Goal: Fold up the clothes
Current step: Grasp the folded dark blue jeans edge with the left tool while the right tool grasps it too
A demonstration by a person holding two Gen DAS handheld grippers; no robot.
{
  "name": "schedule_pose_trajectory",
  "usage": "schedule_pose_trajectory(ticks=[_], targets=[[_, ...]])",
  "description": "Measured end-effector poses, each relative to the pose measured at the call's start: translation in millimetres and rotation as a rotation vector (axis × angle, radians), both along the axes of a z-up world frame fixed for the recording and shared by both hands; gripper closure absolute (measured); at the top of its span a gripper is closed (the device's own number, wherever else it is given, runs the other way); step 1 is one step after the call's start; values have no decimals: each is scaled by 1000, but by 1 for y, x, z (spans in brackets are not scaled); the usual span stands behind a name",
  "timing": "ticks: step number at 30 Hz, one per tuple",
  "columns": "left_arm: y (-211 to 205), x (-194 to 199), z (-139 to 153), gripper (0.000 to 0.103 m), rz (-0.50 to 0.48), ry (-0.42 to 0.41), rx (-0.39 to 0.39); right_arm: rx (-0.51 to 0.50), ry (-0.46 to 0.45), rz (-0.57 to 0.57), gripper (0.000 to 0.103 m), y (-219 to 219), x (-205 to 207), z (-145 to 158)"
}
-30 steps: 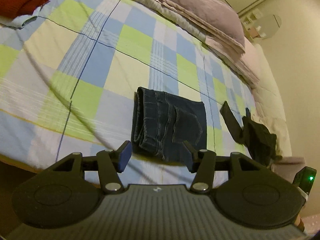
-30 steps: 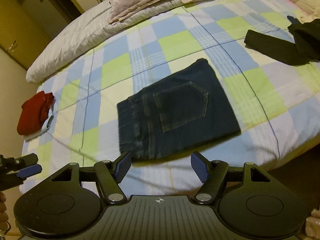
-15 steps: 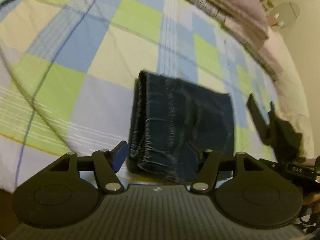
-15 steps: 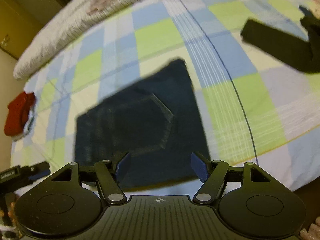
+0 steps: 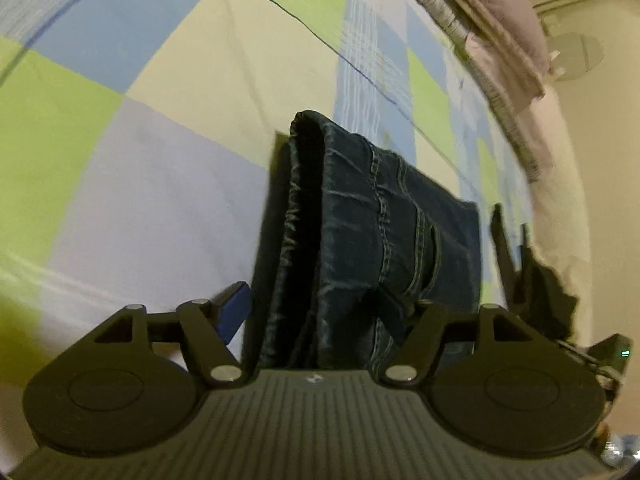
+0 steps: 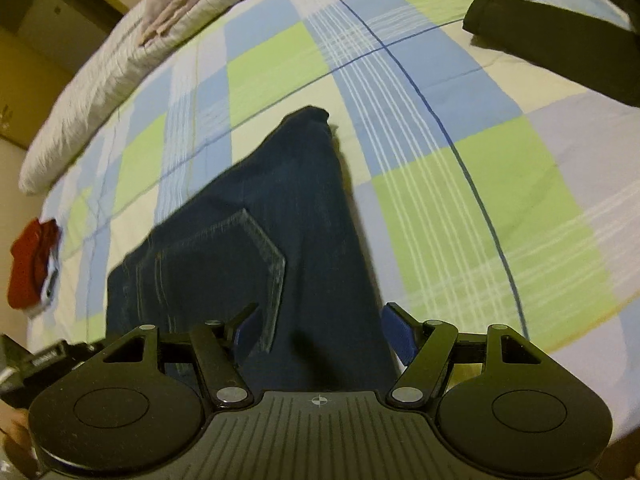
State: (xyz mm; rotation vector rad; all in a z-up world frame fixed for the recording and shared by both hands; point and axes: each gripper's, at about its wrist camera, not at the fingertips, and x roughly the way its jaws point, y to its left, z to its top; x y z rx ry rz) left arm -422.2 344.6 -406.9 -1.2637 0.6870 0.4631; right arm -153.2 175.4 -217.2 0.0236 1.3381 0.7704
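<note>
Dark blue folded jeans [image 5: 384, 224] lie on the checked bedsheet [image 5: 120, 128]. My left gripper [image 5: 312, 312] hangs close over their near left corner, where the stacked folded layers show. Its jaws are opening, the thick edge sits between them, and the pads do not press on it. In the right wrist view the jeans [image 6: 260, 232] show a back pocket. My right gripper [image 6: 324, 332] stands open over their near right edge, one pad above the denim, the other beside it over the sheet.
A black garment [image 6: 560, 36] lies crumpled to the right of the jeans. A folded red garment [image 6: 32, 264] rests at the far left of the bed. Pillows and a rolled quilt [image 6: 92, 88] line the head end. The bed's near edge runs just below both grippers.
Both grippers have come down and forward onto the jeans, which now fill the lower middle of each view. The left jaws stand wider than before.
</note>
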Motion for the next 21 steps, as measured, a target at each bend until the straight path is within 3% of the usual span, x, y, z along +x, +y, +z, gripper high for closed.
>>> schedule_pose_trajectory(ticks=[7,8,10,12,21], targets=[[10,5,-18,27,30,-99,-62,10,11,21,33,7,20,-17],[11,6,-19,29,26,-104,-63,18,20,21,33,7,23,-20],[12,4,-20,43,12,-105,-54,44,46,29,33,7,29,-26],[13,-5,-22,51,17,-126,-68,77,74,43,33,8,35,-32],[16,-9,-25,51,34,-139,-101,244,233,79,34,14,72,-67]])
